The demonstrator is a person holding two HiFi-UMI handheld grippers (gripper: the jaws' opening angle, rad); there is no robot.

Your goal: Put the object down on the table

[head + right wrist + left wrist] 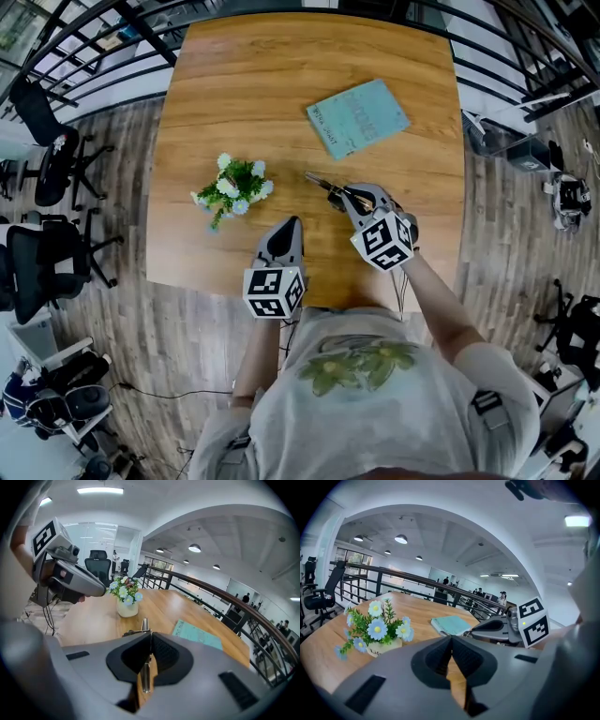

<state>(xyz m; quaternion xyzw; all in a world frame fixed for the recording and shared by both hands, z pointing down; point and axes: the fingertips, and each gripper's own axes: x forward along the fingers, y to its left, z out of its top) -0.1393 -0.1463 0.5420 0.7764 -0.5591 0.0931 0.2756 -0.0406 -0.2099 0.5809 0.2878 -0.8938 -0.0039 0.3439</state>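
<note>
A thin metal tool (323, 183) with dark handles is held over the wooden table (281, 84), its tip pointing left and away from me. My right gripper (349, 197) is shut on it. In the right gripper view the tool's silver shaft (144, 623) sticks out past the closed jaws of the right gripper (150, 639). My left gripper (286, 230) hovers near the table's front edge, to the left of the right one, shut with nothing between its jaws. In the left gripper view the left gripper (451, 641) has its pads meeting, and the right gripper (501, 627) shows at the right.
A small pot of blue and white flowers (234, 190) stands left of the tool. A teal book (357, 117) lies further back on the right. Office chairs (47, 159) stand on the floor at the left, with a railing (94, 56) behind the table.
</note>
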